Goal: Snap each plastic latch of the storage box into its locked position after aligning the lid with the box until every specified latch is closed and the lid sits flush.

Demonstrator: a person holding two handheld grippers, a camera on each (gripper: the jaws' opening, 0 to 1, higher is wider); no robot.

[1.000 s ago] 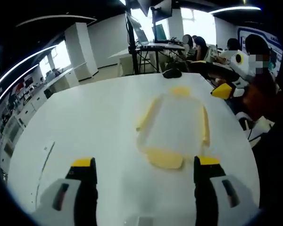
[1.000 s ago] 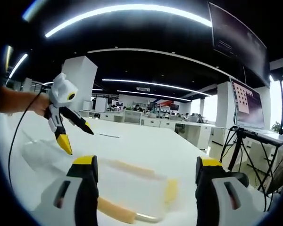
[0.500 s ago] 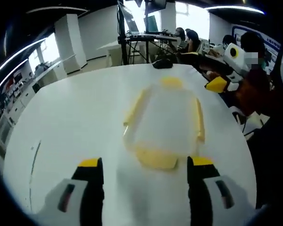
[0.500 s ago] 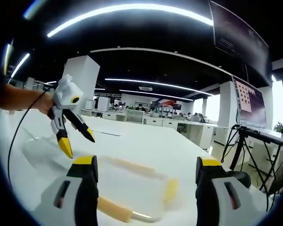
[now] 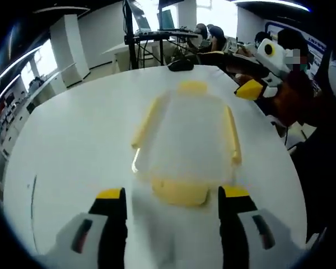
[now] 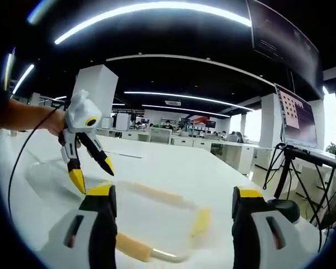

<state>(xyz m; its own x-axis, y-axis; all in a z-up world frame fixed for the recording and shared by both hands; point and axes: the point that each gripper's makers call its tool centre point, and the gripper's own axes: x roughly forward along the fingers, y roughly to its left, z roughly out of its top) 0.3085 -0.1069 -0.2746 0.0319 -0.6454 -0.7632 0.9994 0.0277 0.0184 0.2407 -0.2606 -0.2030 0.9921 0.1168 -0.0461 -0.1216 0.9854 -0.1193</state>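
A translucent storage box with its lid on lies on the white table. Yellow latches show on its near end, left side, right side and far end. My left gripper is open, its jaws flanking the near latch from just in front. In the right gripper view the left gripper hangs open over the box's far end. My right gripper is open above the box, holding nothing, and its yellow tip shows beside the box's far right corner.
A dark mouse-like object lies at the table's far edge. Behind it stands a tripod with a laptop. A person is close at the table's right side. A monitor on a stand rises beyond the table.
The left gripper has moved closer to the box, so the near latch now sits between its jaws. From the right gripper view, the left gripper has dropped lower toward the box.
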